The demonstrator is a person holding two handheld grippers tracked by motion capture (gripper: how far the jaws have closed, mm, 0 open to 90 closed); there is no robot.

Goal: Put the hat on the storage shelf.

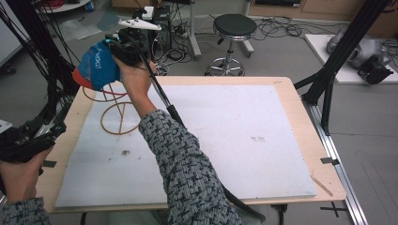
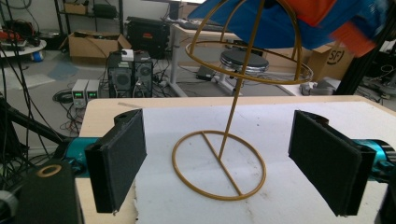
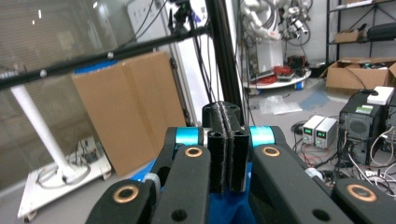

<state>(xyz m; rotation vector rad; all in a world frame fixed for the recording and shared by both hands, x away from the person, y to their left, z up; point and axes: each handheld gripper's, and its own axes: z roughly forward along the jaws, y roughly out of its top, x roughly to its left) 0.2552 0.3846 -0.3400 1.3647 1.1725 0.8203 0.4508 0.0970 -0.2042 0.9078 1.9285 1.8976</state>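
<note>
In the high view the right gripper (image 1: pixel 109 58) is raised above the far left part of the table (image 1: pixel 300 117), at about 11 o'clock from the table's middle, and it holds a blue and orange cap (image 1: pixel 96 65). In the right gripper view its two black jaws are pressed together with no gap, and blue cloth of the cap (image 3: pixel 229 210) shows just under them, so the gripper is pinching the cap. The cap hangs directly over the gold wire hat stand (image 1: pixel 118 112), which stands upright on the white board (image 1: pixel 225 140) that covers the table. In the left gripper view the hat stand (image 2: pixel 231 116) has a round base ring lying flat on the board, a thin slanted stem, and a wire dome on top; the cap (image 2: pixel 299 23) is over the dome, but I cannot tell if it touches the wire. The left gripper (image 2: pixel 231 165) has its jaws spread wide, with nothing between the pads, and it points at the stand's base. In the high view the left gripper (image 1: pixel 35 138) is at the table's left edge, near 9 o'clock, well apart from the stand.
</note>
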